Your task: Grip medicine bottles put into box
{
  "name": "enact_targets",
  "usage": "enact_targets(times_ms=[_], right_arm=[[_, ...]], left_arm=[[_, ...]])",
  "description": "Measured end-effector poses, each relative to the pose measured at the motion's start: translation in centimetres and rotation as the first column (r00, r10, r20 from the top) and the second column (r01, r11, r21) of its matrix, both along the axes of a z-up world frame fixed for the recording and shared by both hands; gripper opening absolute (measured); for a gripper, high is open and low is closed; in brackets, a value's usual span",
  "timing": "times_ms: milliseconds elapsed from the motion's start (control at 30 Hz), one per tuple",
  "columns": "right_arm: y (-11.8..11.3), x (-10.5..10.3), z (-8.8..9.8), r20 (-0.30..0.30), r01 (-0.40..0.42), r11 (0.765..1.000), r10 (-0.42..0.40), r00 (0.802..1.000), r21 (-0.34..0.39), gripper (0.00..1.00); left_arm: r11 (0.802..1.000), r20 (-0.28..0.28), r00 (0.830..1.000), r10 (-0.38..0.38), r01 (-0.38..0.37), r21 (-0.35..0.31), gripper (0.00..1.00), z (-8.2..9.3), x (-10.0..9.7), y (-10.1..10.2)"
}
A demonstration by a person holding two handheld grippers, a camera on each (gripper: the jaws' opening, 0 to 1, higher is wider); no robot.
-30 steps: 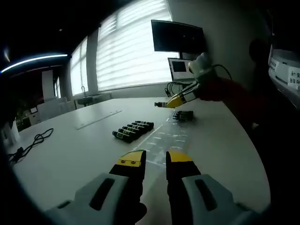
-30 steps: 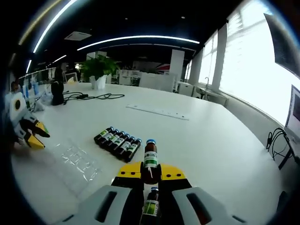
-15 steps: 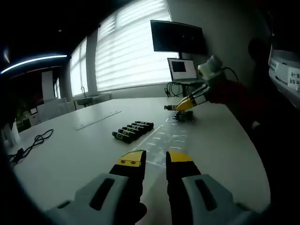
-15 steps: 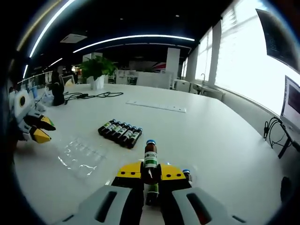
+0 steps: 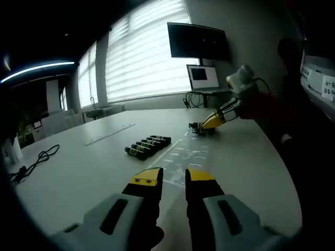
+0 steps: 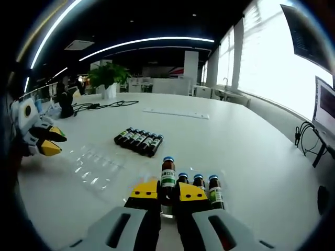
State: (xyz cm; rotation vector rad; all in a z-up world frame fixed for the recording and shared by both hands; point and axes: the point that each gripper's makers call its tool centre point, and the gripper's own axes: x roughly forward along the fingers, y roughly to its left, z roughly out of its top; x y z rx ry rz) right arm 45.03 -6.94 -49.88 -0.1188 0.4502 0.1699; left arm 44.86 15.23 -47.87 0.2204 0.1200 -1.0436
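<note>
Brown bottle (image 6: 168,175) w/ blue cap & green-white label is showing between yellow-tipped fingers (image 6: 146,189). White surface (image 6: 246,151) is glaring; lying bottles (image 6: 139,141) are looking dark w/ green labels.

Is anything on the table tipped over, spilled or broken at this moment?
Nothing stands out. Six bottles lie in a neat row on the table, apparently on purpose. Three more stand upright beside the bottle in the right gripper. No spill shows.
</note>
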Motion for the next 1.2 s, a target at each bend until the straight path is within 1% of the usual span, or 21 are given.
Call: enact_targets(times_ms=[167,367,500,633,667,700,767,833,967,1067,1200], right_arm=[[0.3,-0.1,-0.3,-0.008,-0.002,1.000,0.002,1.000,-0.009,0.07],[0.3,-0.1,-0.7,-0.017,0.001,0.999,-0.002,1.000,-0.051,0.07],[0.7,-0.2,-0.9,-0.024,-0.038,0.995,0.036,0.999,-0.091,0.08],[0.9,-0.2,-0.7,-0.012,-0.041,0.998,0.040,0.999,-0.050,0.09],[0.8,-0.1,-0.4,0.001,-0.034,0.999,0.034,0.999,-0.025,0.09],[0.8,-0.1,-0.2,0.007,-0.034,0.999,0.034,0.999,-0.017,0.08],[0.4,-0.1,0.2,0.019,-0.024,1.000,0.023,1.000,0.005,0.06],[0.1,0.0,0.3,0.020,-0.018,1.000,0.018,1.000,0.009,0.03],[-0.2,-0.1,0.1,0.007,-0.026,1.000,0.026,1.000,0.007,0.03],[0.0,-0.1,0.0,0.001,-0.041,0.999,0.041,0.999,0.012,0.03],[0.4,0.0,-0.1,-0.011,-0.062,0.998,0.062,0.998,-0.002,0.03]], left_arm=[[1.000,0.002,1.000,-0.001,0.001,0.002,0.11,0.0,0.0,0.0],[1.000,0.002,1.000,0.000,0.000,0.001,0.11,0.0,0.0,0.0],[1.000,0.002,1.000,-0.001,0.001,0.004,0.11,-0.1,0.0,0.0],[1.000,0.003,1.000,-0.003,0.003,0.003,0.11,0.0,0.0,0.0],[1.000,0.003,1.000,-0.002,0.002,0.003,0.11,0.0,0.0,0.0],[1.000,0.003,1.000,0.000,0.000,0.003,0.11,0.0,0.0,0.0],[1.000,0.002,1.000,0.002,-0.002,0.003,0.11,0.0,0.1,0.1],[1.000,0.002,1.000,0.002,-0.002,0.004,0.11,-0.1,0.1,0.1],[1.000,0.000,1.000,0.000,0.000,0.007,0.11,-0.2,0.0,0.1],[1.000,0.000,1.000,0.001,-0.001,0.007,0.11,-0.2,0.1,0.0],[1.000,-0.002,1.000,0.002,-0.002,0.007,0.11,-0.2,0.1,0.1]])
